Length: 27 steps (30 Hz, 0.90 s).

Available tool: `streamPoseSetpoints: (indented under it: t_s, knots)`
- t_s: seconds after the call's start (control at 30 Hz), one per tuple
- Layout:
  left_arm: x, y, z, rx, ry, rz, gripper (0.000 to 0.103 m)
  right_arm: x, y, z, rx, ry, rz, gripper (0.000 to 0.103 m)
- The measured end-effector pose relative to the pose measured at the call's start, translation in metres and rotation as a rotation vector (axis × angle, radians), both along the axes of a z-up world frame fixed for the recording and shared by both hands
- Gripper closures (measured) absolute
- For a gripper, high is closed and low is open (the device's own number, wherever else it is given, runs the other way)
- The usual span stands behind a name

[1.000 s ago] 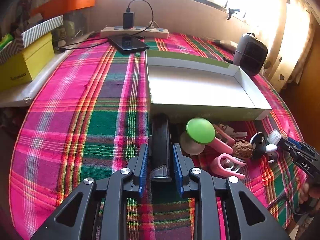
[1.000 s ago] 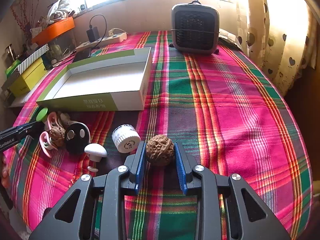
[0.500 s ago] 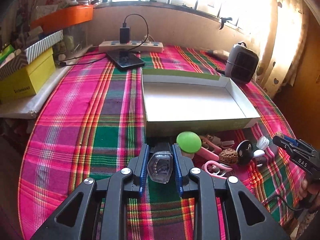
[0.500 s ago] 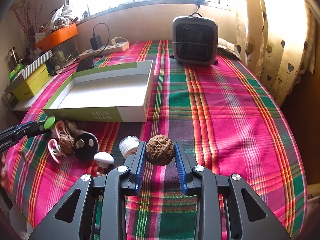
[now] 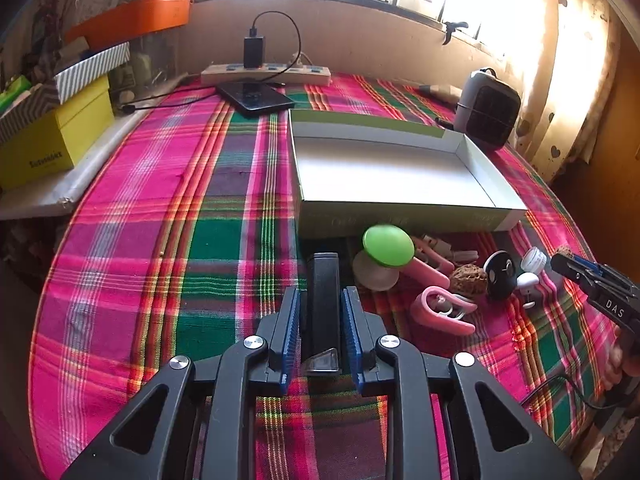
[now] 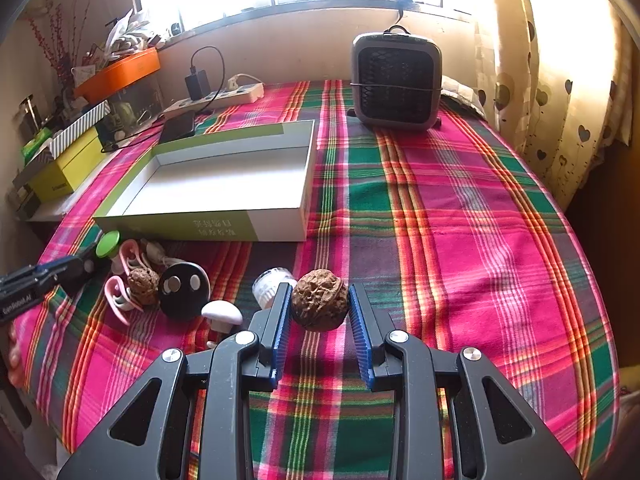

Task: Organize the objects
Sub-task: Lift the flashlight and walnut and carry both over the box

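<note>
A black bar-shaped object (image 5: 323, 300) with a clear near end lies flat on the plaid cloth. My left gripper (image 5: 321, 300) straddles it, and its jaws are closing, with a thin gap still showing on the left side. Off to the left, the left gripper (image 6: 86, 264) also shows in the right wrist view. My right gripper (image 6: 319, 294) is shut on a brown walnut (image 6: 319, 299), held just above the cloth. The open white and green box (image 5: 400, 216) stands beyond the pile, with nothing inside.
In front of the box lie a green-capped piece (image 5: 388, 245), pink clips (image 5: 440, 314), a second walnut (image 5: 468, 278), a black disc (image 5: 498, 276), a white jar (image 5: 535, 258) and a white mushroom shape (image 5: 527, 282). A grey heater (image 6: 396, 84), a phone (image 5: 256, 98) and a yellow box (image 5: 52, 148) stand around the edges.
The black object's clear end was tipped up between the left jaws half a second ago; it now lies flat again. The right gripper has lifted the walnut slightly off the cloth.
</note>
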<state>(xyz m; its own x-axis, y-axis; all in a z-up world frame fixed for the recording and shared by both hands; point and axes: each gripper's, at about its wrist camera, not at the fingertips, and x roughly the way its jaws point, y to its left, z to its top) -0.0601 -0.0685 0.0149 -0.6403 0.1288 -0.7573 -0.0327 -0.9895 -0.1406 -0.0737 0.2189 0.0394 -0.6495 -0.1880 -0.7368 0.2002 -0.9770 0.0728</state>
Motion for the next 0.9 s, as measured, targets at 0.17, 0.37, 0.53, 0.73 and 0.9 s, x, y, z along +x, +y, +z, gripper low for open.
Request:
streamPoseSetpoints:
  t_s: [0.17, 0.37, 0.53, 0.73, 0.9]
  knots:
    - [0.002, 0.001, 0.000, 0.011, -0.004, -0.010, 0.083, 0.002, 0.000, -0.002, -0.003, -0.005, -0.002, 0.073]
    - [0.002, 0.000, -0.002, 0.024, -0.017, -0.016, 0.082, 0.002, -0.001, -0.003, -0.004, -0.008, 0.002, 0.073]
    - [-0.001, 0.004, -0.011, 0.016, -0.047, -0.019, 0.078, 0.001, -0.002, -0.005, -0.006, -0.013, 0.000, 0.073]
    - [-0.005, 0.007, -0.013, -0.018, -0.031, -0.006, 0.078, 0.001, -0.002, -0.008, -0.009, -0.022, 0.002, 0.073]
    - [-0.006, 0.011, -0.014, -0.051, -0.021, 0.003, 0.079, 0.001, -0.002, -0.009, -0.013, -0.026, 0.002, 0.073]
